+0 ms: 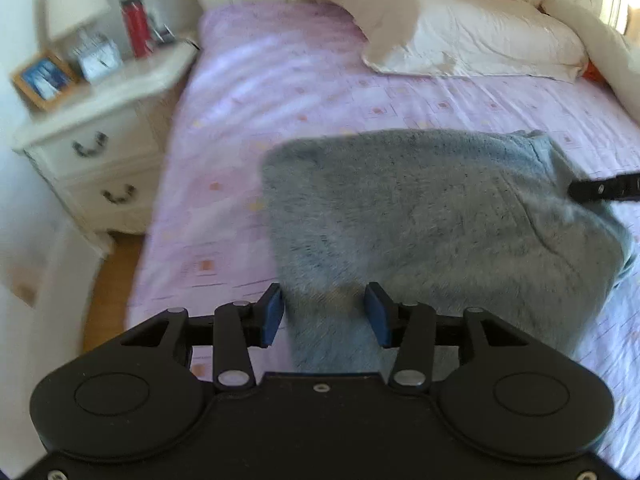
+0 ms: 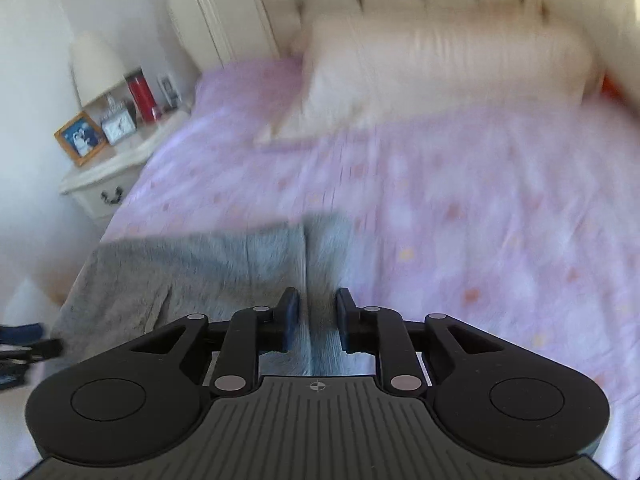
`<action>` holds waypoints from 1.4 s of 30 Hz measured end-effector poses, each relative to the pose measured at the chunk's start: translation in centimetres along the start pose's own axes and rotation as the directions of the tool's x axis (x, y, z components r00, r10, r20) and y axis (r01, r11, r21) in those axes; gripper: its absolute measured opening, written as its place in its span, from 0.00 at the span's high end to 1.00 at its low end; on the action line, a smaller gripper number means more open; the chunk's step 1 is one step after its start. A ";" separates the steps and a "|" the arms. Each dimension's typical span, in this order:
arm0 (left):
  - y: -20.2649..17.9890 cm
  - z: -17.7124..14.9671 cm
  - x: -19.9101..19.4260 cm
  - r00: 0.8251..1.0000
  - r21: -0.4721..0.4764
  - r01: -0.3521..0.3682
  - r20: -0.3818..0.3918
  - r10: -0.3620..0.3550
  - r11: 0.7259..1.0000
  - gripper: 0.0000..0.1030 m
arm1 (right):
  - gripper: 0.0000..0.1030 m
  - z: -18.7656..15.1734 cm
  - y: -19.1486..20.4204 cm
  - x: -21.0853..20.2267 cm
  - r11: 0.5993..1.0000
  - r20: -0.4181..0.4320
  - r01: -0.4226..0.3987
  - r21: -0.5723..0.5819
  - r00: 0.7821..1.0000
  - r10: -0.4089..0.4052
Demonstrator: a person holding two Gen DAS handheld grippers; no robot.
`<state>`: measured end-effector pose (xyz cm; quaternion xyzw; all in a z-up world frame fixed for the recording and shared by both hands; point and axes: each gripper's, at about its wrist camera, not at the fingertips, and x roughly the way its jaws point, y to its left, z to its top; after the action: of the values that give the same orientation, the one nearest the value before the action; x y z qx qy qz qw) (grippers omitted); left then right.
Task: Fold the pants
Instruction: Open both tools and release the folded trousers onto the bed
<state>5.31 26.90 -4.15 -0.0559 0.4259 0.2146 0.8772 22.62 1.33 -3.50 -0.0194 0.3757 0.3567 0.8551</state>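
You have the bed (image 1: pixel 304 92) under its pink patterned sheet as your working surface, with a cream pillow (image 1: pixel 472 40) at the headboard end and a white nightstand (image 1: pixel 100 120) to the side carrying a lamp, a red bottle (image 1: pixel 136 26) and a framed photo (image 1: pixel 42 78); keep the fold well short of the pillow so nothing bunches against it. The grey fleecy pants (image 1: pixel 420 216) lie on the sheet in the near half of the bed, spread as a broad, thick panel that looks already doubled, with a seam running straight up between your right fingers in the right wrist view. Your left tool (image 1: pixel 326 316) has its blue pads apart, with pant fabric lying in the gap and touching neither pad that I can see; your right tool (image 2: pixel 318 316) likewise has its jaws apart, straddling the seam (image 2: pixel 306 264) and not pinching it. Judging by this, you are between grips, so before closing, set each tool on a matching corner of the same edge. Take all the layers at once, since plush fabric this thick slips out of a shallow bite. Both views are blurred, so steady your hands first, then lift evenly and lay the edge down square.
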 end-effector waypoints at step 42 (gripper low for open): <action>-9.8 -5.8 -10.1 0.996 -0.199 -0.050 -0.080 0.035 0.979 0.45 | 0.80 -6.9 4.5 -12.3 0.992 -0.151 -0.075 -0.098 0.987 0.060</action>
<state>-0.22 13.16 -0.81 -0.1432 0.4362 0.2731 0.8453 9.75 -4.69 0.73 -0.0772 0.4195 0.4021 0.8102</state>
